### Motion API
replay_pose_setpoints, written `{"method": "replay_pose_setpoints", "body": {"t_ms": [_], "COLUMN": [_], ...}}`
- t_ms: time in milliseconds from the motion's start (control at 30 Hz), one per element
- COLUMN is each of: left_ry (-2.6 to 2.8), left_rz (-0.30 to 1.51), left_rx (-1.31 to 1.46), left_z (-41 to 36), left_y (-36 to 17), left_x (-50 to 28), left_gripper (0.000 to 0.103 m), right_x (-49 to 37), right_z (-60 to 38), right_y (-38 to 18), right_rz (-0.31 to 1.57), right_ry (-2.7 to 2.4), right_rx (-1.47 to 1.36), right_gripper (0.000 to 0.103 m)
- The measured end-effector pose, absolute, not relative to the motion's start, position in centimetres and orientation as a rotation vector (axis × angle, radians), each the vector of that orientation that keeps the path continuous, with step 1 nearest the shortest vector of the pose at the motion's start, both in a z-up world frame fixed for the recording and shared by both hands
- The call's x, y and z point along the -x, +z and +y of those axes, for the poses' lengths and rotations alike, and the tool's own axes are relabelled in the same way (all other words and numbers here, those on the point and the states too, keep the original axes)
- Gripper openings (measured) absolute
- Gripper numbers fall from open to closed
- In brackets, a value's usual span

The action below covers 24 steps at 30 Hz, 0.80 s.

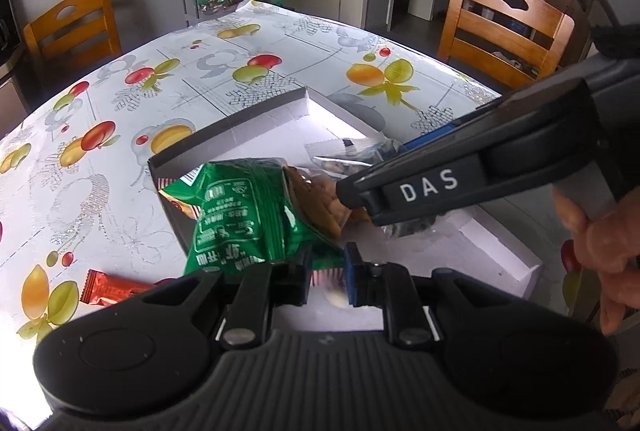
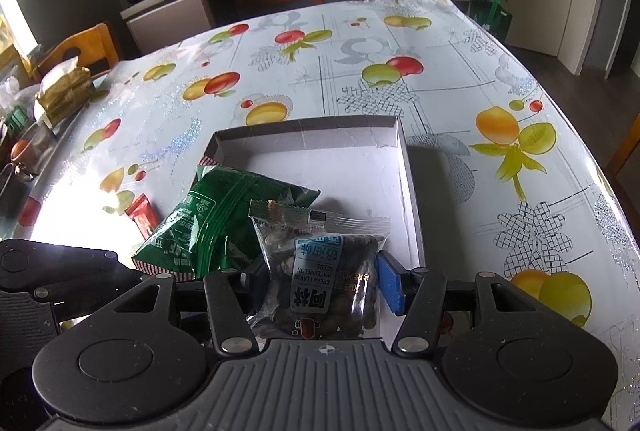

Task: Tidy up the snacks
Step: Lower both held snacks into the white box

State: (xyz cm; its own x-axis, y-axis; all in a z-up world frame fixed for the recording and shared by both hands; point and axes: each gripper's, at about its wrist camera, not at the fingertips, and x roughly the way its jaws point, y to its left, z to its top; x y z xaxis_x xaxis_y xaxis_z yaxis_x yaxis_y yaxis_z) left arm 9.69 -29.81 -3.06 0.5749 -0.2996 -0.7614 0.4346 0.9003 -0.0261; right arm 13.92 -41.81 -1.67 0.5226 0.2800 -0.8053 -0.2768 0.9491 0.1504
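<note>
Crinkled green foil snack bag (image 1: pixel 244 215) sat pinched in your left gripper (image 1: pixel 329 277) over the white cardboard tray (image 2: pixel 410 191); your right gripper (image 2: pixel 320 287) clasped the clear watermelon-seed packet (image 2: pixel 324 263) beside it.

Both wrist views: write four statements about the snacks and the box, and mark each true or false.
1. The left gripper grips the green snack bag. True.
2. The right gripper is empty. False: it holds the clear watermelon seed packet.
3. The red wrapped snack lies inside the white box. False: it lies on the tablecloth outside it.
4. The box's far end is bare. True.
</note>
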Motion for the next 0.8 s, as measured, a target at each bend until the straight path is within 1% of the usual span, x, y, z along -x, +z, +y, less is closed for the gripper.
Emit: {"method": "replay_pose_setpoints", "body": {"t_ms": [33,100,233,333,400,567,800], "left_ry": [-0.432,-0.43,-0.437,-0.445,-0.444,-0.442,-0.419], "left_rz": [0.855,0.851,0.835,0.831,0.825,0.807,0.792], "left_rx": [-0.174,-0.175,-0.177,-0.177,-0.178,-0.18,-0.173], "left_z": [-29.9,-29.8,-29.9,-29.9,-29.8,-29.7,-28.7], "left_y": [-3.1,-3.1,-3.0,-2.9,-2.7,-2.4,-2.0], "left_x": [-9.6,-9.6,-9.3,-9.3,-9.2,-8.9,-8.5], "left_gripper": [0.022,0.039,0.043,0.045,0.052,0.06,0.06], "right_x": [-13.9,-13.8,-13.7,-13.7,-13.7,-13.7,-13.7], "right_z": [-41.8,-41.8,-41.7,-41.7,-41.7,-41.6,-40.8], "right_y": [-1.7,-1.6,-1.3,-1.0,-0.8,-0.2,1.2], "right_rz": [0.965,0.965,0.957,0.947,0.944,0.925,0.879], "right_ry": [0.33,0.33,0.332,0.332,0.331,0.33,0.351], "right_rx": [-0.002,0.0,-0.002,0.0,-0.001,-0.006,-0.012], "right_gripper": [0.056,0.056,0.057,0.06,0.062,0.064,0.066]}}
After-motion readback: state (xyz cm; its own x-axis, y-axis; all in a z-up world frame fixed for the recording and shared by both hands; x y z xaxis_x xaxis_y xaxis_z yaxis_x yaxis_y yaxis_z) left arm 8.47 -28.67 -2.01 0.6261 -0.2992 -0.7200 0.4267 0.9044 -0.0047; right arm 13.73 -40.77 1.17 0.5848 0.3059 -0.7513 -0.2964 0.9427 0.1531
